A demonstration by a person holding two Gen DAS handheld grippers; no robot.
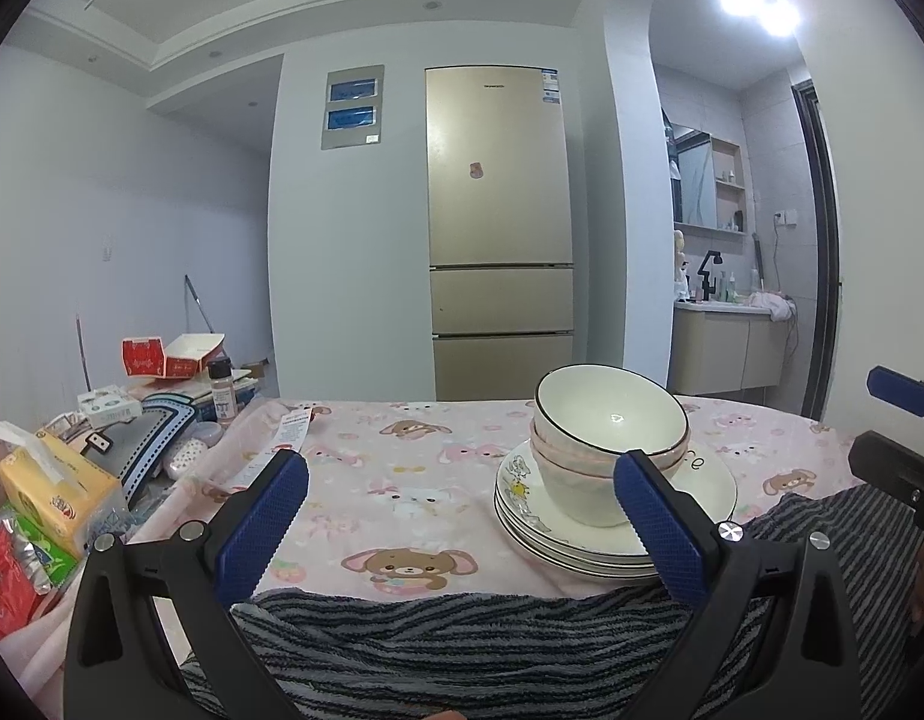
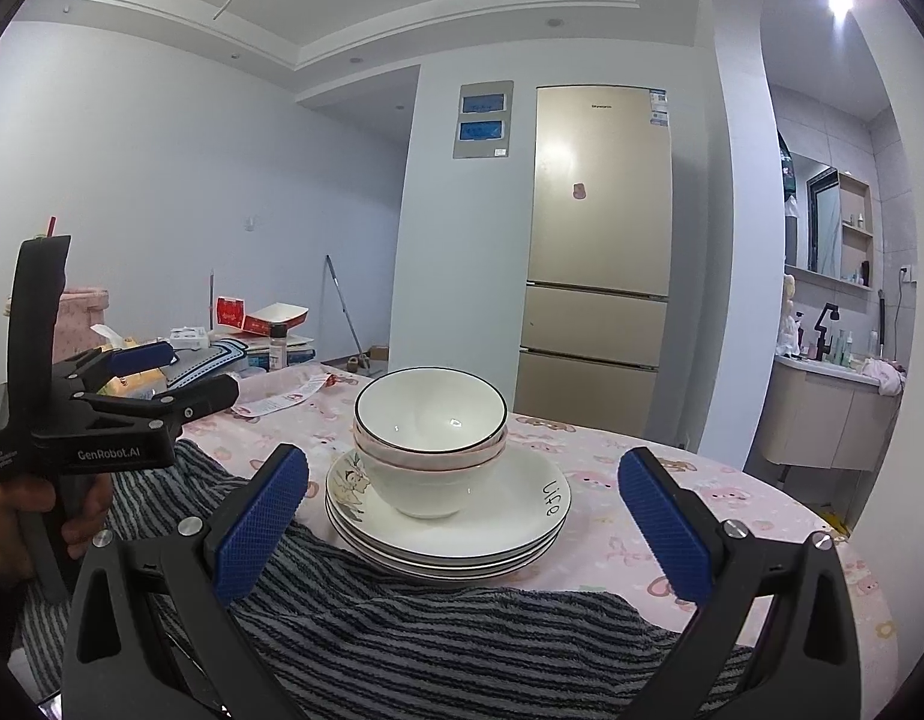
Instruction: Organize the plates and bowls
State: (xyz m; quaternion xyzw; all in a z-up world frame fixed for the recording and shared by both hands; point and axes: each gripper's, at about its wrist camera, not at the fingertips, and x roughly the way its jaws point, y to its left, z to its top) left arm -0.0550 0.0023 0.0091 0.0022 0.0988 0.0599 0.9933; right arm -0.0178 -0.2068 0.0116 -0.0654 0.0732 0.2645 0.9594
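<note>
Left wrist view: the left gripper (image 1: pixel 462 483) is spread wide and empty over the striped towel (image 1: pixel 462 648), its right pad hiding part of the stacked bowls (image 1: pixel 606 438). Right gripper (image 2: pixel 462 480) gapes wide too, empty. The bowls sit on the stacked plates (image 2: pixel 498 534); plate count unclear. Clutter (image 1: pixel 72 480) beyond the tablecloth (image 1: pixel 402 450) is partly cut off.
</note>
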